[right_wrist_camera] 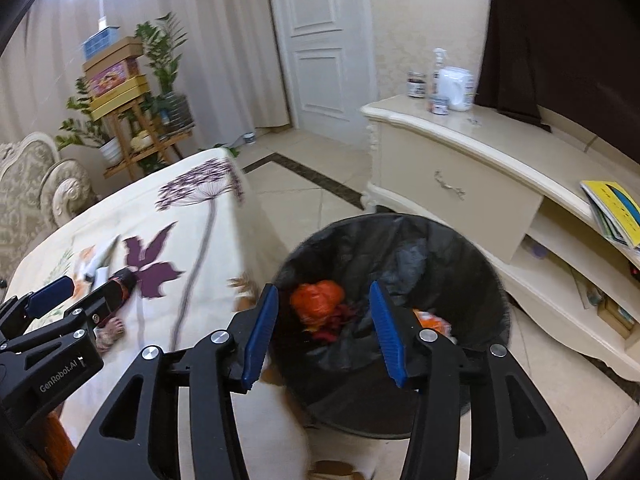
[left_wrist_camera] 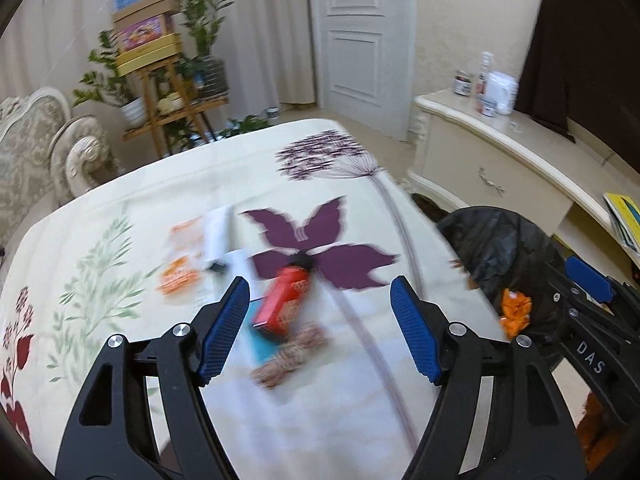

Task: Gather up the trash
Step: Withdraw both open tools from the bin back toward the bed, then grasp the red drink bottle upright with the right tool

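My left gripper (left_wrist_camera: 320, 328) is open and empty above the table (left_wrist_camera: 160, 200) with the flowered cloth. Between and just beyond its fingers lie a red carton (left_wrist_camera: 286, 300), a brownish wrapper (left_wrist_camera: 290, 354) and a blue scrap. Further left lie an orange-and-white wrapper (left_wrist_camera: 180, 268) and a white packet (left_wrist_camera: 218, 234). My right gripper (right_wrist_camera: 324, 332) is open and empty over the black-lined trash bin (right_wrist_camera: 460, 264). Orange trash (right_wrist_camera: 318, 300) lies inside the bin. The bin (left_wrist_camera: 496, 248) also shows at the right of the left wrist view. The view is motion-blurred.
A cream cabinet (right_wrist_camera: 460, 176) with jars and a white jug stands beyond the bin, with books on its right shelf. A white door, a plant stand with boxes (left_wrist_camera: 148, 44) and a sofa arm (left_wrist_camera: 72, 152) are behind the table. The floor is tiled.
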`<state>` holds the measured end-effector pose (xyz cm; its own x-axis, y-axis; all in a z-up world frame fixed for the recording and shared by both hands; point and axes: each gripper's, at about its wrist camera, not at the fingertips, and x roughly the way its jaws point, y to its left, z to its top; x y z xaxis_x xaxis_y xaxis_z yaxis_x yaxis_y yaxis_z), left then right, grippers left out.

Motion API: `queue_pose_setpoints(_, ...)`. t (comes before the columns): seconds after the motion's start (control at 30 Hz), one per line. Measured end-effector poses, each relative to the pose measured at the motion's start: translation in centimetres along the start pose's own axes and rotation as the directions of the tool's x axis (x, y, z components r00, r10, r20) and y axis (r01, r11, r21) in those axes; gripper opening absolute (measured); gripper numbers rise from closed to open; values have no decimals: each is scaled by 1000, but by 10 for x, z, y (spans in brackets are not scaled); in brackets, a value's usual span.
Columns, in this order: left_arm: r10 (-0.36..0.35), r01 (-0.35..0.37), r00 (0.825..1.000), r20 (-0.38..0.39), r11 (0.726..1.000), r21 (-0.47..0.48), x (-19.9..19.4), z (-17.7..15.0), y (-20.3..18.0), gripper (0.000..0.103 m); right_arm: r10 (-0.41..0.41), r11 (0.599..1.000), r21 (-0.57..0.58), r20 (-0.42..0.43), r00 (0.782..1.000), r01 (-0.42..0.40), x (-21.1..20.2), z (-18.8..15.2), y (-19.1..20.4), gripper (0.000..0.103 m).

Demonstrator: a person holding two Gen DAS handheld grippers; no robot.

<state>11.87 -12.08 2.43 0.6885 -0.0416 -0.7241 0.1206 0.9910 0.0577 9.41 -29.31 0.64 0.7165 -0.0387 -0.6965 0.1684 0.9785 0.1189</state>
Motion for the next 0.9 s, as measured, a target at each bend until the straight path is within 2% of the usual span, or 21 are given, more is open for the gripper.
queue_pose_setpoints(0.27, 87, -88, 996, -27, 993, -74, -5, -20, 68, 71, 71, 994, -83, -13, 997, -72, 3, 0, 60, 49)
queue_pose_setpoints(0.57, 156, -165, 985, -68, 973, -163, -3, -39, 139, 71, 119, 981, -151, -32, 992, -122, 12, 3, 119, 49)
queue_pose_setpoints(0.9, 177, -192, 980, -86, 956, -222, -2, -48, 176, 71, 147, 968, -197, -74, 986, -159, 28, 1, 163, 49)
